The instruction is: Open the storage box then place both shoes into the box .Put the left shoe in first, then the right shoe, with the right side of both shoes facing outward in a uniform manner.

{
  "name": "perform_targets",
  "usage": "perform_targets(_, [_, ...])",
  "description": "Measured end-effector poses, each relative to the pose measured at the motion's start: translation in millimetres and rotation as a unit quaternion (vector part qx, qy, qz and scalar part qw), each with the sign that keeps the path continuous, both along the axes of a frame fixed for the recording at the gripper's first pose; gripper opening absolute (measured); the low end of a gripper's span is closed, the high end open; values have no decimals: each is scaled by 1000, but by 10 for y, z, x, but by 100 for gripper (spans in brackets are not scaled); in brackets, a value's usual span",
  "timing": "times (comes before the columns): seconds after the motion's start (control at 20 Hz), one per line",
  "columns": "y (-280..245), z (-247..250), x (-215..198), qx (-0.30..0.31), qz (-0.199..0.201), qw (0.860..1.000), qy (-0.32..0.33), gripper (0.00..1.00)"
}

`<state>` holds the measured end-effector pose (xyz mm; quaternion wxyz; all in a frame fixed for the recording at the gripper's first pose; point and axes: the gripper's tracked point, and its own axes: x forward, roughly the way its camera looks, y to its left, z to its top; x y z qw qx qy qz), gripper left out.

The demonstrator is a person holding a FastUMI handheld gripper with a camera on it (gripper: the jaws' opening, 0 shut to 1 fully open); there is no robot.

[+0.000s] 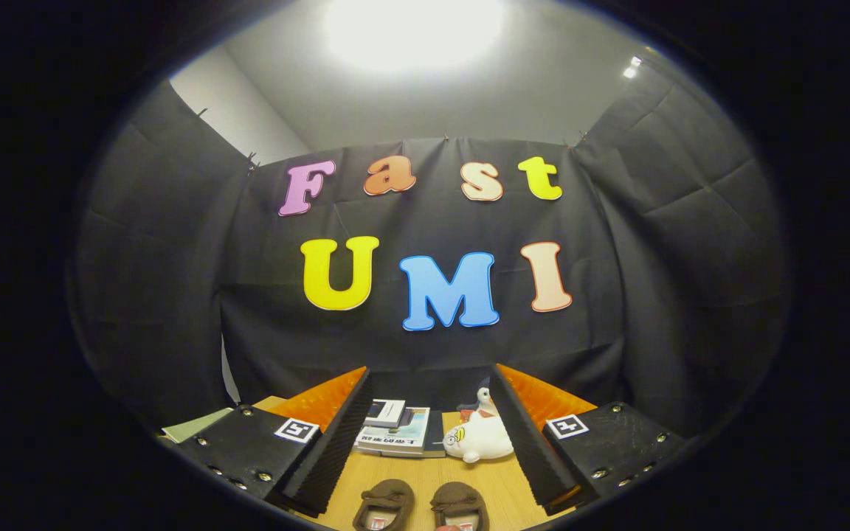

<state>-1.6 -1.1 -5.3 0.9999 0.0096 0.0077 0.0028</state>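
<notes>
Hand-held gripper (pixel 425 450) released, fingers spread wide, nothing between them but worktop (pixel 425 479). Left to right: left brown shoe (pixel 384 504) and right brown shoe (pixel 460 506) side by side on the worktop, between the fingers, close in and low. Both look soft, light, slipper-like; likely to squash, so pinch the collar or heel rim. Beyond: book stack (pixel 395 430), then white plush toy (pixel 478 436). Storage box not identifiable, so contents unknown.
</notes>
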Motion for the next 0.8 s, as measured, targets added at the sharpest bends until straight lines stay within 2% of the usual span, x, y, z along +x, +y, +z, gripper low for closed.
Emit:
perform_targets(0.4, [83,-14,-8,3,9,1000,-1,96])
perform_targets(0.8, [315,-139,-9,42,43,998,14,96])
